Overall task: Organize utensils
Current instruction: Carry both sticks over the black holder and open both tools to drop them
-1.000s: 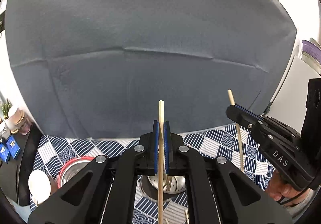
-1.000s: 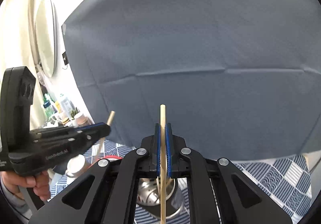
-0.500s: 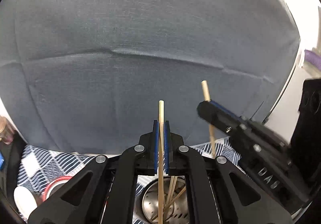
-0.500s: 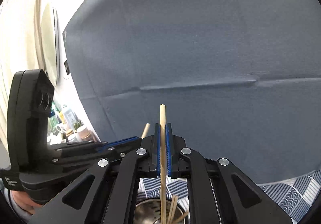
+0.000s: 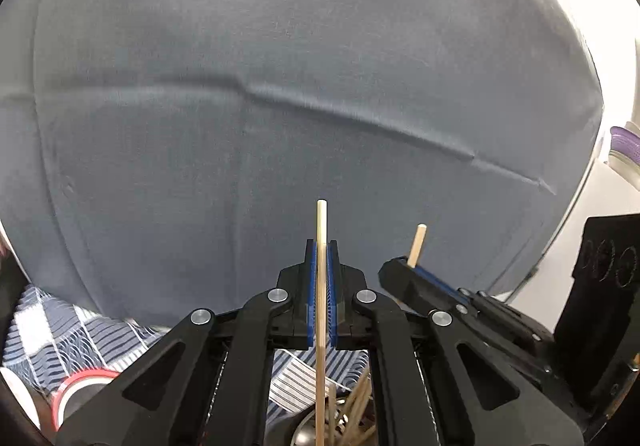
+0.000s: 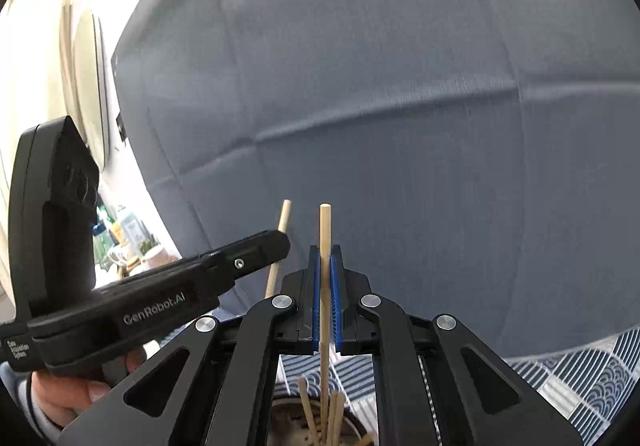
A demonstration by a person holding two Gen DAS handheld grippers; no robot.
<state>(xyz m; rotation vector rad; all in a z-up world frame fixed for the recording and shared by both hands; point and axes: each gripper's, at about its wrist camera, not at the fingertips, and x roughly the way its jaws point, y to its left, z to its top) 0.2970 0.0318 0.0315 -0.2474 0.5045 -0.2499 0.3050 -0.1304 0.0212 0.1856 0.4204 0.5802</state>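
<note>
My left gripper (image 5: 321,246) is shut on an upright wooden chopstick (image 5: 321,286). My right gripper (image 6: 325,250) is shut on another upright wooden chopstick (image 6: 325,286). Both chopsticks point down over a round metal holder (image 6: 288,422) that has several chopsticks (image 6: 332,418) in it; the holder also shows in the left wrist view (image 5: 304,436). The two grippers are side by side: the right one (image 5: 404,270) shows in the left wrist view with its chopstick (image 5: 416,240), and the left one (image 6: 276,242) shows in the right wrist view with its chopstick (image 6: 280,242).
A blue and white patterned tablecloth (image 6: 580,378) covers the table. A grey cloth backdrop (image 5: 280,106) hangs behind. A red-rimmed metal bowl (image 5: 76,386) sits at the left. Bottles and cups (image 6: 128,242) stand at the far left.
Both grippers moved closer together and over the metal holder, each still holding its chopstick upright. The holder now sits right below both.
</note>
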